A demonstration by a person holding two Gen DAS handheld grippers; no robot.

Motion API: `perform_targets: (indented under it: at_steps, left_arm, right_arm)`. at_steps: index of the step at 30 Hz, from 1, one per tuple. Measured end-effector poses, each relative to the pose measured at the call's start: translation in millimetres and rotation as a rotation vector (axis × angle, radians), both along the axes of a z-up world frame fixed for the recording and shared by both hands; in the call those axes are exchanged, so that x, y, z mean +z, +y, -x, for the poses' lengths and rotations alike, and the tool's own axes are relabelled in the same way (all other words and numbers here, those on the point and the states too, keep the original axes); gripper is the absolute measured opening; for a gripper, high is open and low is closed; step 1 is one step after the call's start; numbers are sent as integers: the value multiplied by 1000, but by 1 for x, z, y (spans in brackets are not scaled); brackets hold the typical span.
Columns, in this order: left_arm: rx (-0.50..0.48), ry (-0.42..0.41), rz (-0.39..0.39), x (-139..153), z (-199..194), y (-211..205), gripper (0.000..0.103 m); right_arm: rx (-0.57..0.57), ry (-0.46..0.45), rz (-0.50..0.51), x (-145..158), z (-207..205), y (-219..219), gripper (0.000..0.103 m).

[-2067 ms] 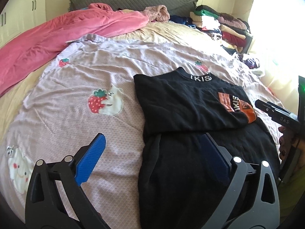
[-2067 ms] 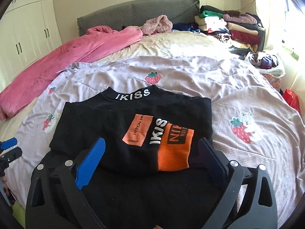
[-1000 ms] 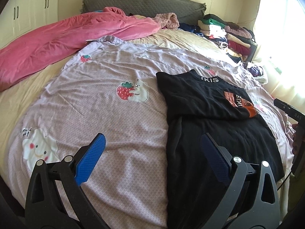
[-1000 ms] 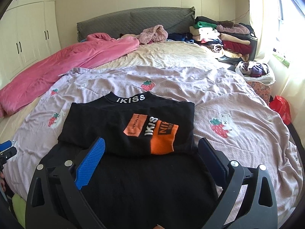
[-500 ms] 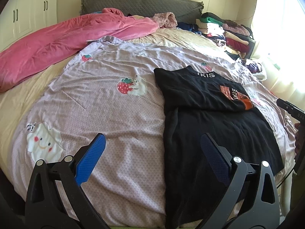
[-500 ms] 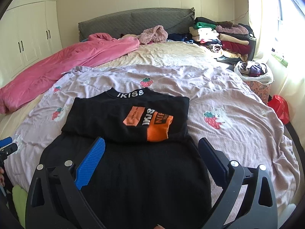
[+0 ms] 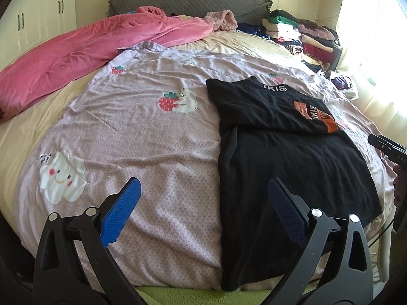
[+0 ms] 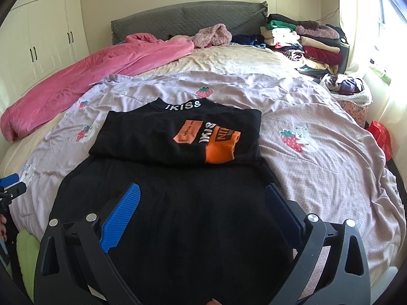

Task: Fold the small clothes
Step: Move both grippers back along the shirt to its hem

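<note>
Bed with lilac quilt [image 7: 152,137] as work surface. Left gripper [image 7: 203,203] and right gripper [image 8: 201,203] both spread wide, holding nothing. Black top [image 8: 178,178] flat just ahead, upper part folded (orange sleeve [image 8: 221,147] tucked across). Next, likely: pinch near hem corners, fold toward collar.

Both grippers drawn back from black shirt [image 8: 178,178], more bed [image 7: 140,139] visible

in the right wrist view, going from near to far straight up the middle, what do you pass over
Right gripper with its jaws open → black garment → orange patch → IKISS collar → strawberry print on the lilac cover → beige sheet → grey headboard.
</note>
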State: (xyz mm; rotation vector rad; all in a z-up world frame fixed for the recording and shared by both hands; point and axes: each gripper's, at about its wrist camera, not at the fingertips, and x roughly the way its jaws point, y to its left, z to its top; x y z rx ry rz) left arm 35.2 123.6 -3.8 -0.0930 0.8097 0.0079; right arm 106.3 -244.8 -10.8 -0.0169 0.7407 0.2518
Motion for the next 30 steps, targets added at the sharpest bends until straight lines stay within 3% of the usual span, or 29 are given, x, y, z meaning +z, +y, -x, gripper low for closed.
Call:
perform_targets:
  at_steps: [30]
  left_arm:
    - [-31, 69, 3, -31, 21, -8, 93]
  right_arm:
    - [-31, 91, 46, -31, 29, -21, 99]
